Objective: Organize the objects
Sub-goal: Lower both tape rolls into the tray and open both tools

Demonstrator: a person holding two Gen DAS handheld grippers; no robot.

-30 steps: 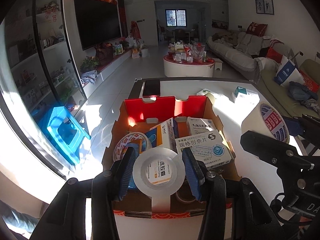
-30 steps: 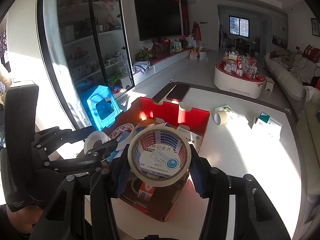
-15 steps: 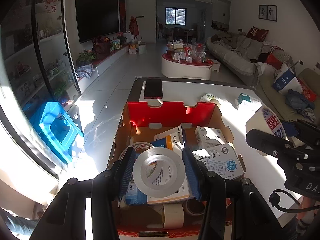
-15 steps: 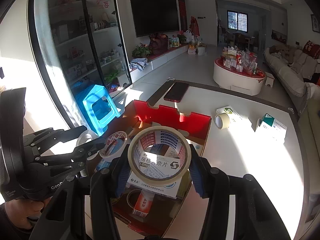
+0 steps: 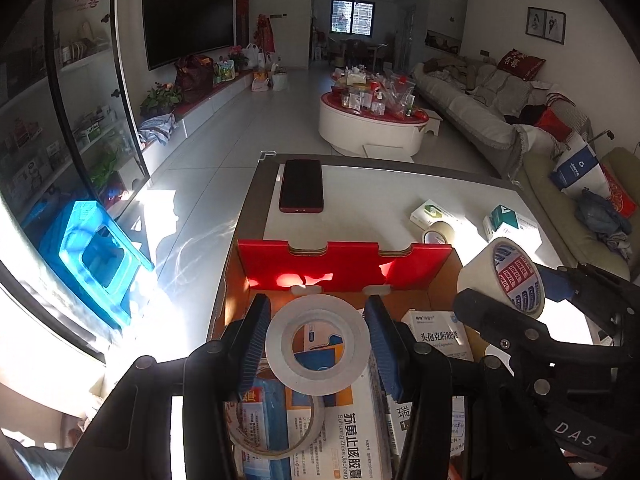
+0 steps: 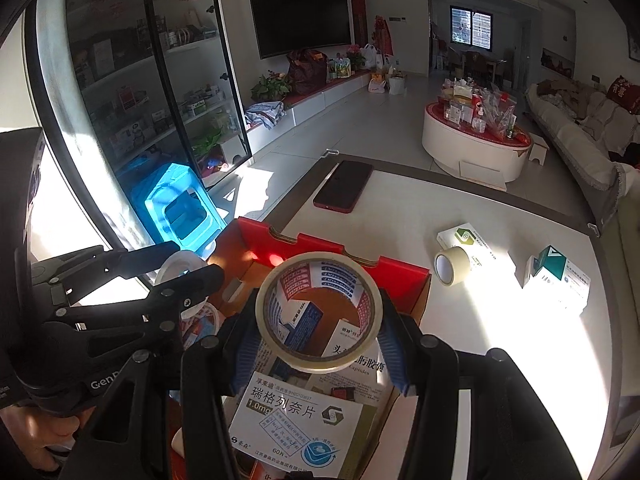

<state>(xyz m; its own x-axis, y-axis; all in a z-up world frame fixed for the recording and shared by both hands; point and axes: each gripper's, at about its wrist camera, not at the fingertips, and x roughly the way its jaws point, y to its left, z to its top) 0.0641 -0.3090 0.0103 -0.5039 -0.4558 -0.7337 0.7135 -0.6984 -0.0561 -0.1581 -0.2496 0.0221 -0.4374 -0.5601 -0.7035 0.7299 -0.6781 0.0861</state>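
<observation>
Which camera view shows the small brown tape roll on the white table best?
The right wrist view shows the brown tape roll best: it stands whole and sunlit on the table, beside a white medicine box. In the left wrist view, the red box wall hides the bottom of the roll.
</observation>
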